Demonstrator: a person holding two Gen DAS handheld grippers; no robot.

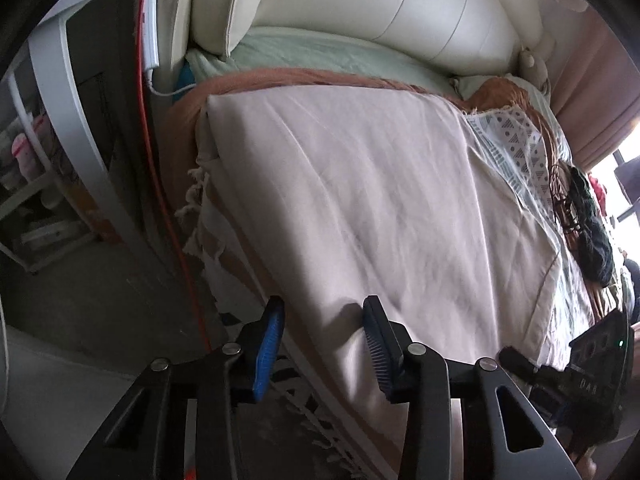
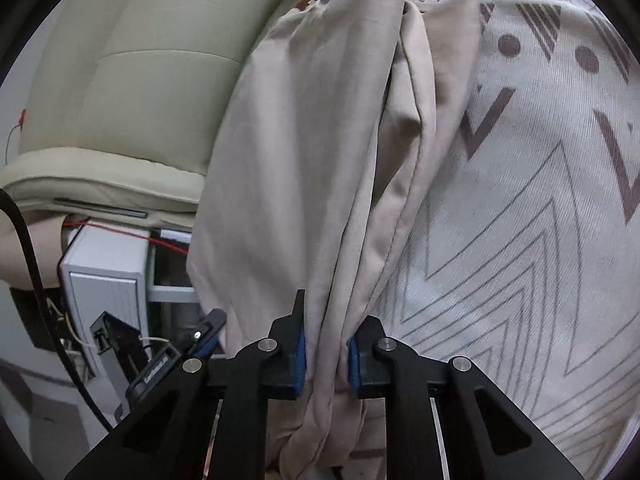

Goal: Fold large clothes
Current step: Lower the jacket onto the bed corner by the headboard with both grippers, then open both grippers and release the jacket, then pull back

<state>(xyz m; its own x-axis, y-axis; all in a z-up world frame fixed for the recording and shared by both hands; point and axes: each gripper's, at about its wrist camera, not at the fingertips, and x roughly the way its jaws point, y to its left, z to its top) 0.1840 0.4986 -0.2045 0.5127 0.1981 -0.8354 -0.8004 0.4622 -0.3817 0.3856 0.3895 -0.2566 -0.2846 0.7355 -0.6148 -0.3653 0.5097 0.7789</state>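
The beige cloth (image 1: 360, 200) lay spread across the bed (image 1: 320, 64). Our right claw (image 2: 326, 354) pinched a bunched fold of it; our left claw (image 1: 322, 344) gaped wide, empty, above its near edge beside the patterned blanket (image 2: 540, 200).

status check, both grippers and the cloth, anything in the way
Left gripper open, over near edge of the beige cloth. Right gripper shut on a bunched fold of it. Dark clump lies beyond the cloth's right edge, off the cloth.
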